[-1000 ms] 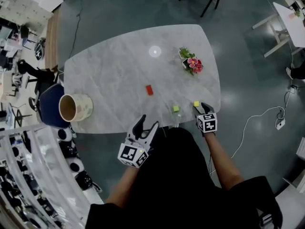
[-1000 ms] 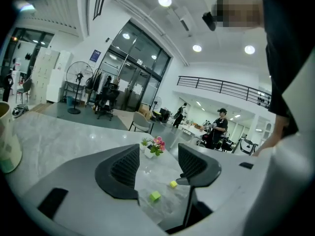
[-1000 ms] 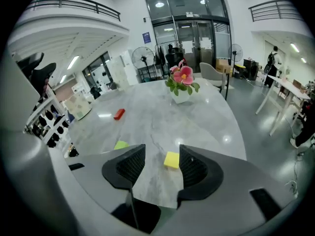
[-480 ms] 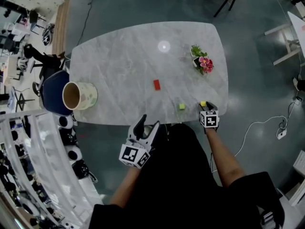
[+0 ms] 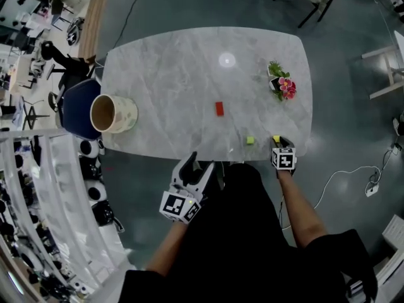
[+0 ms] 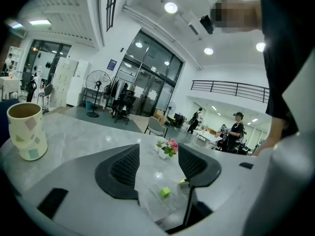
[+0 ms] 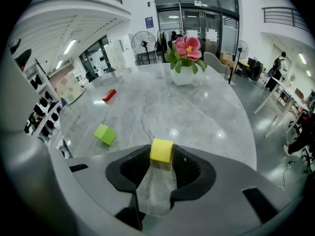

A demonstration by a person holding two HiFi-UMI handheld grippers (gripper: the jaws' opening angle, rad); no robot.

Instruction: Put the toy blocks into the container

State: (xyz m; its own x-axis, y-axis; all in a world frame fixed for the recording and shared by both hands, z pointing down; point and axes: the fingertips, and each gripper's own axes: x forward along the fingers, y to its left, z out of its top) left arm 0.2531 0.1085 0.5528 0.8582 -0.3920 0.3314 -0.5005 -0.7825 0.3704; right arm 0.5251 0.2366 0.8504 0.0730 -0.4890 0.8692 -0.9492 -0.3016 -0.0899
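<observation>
Pale grey marble is seen across the oval bench [image 5: 177, 74], at whose left edge the cream cylindrical container with pastel patches [image 5: 113, 113] is stood upright, well apart from the blocks. At the near right edge, the small yellow toy cube [image 7: 161, 150] is gripped between the jaws of the right gripper [image 5: 278, 145], which have just been closing on it; a lime-green cube [image 5: 250, 141] is left nearby and a red rectangular block [image 5: 219, 108] farther in. The left gripper [image 5: 197, 168] is held off the near edge, its jaws apart and nothing between them.

The container [image 5: 113, 113] sits left on the table [image 5: 170, 68], the flowerpot [image 5: 281, 86] right.
</observation>
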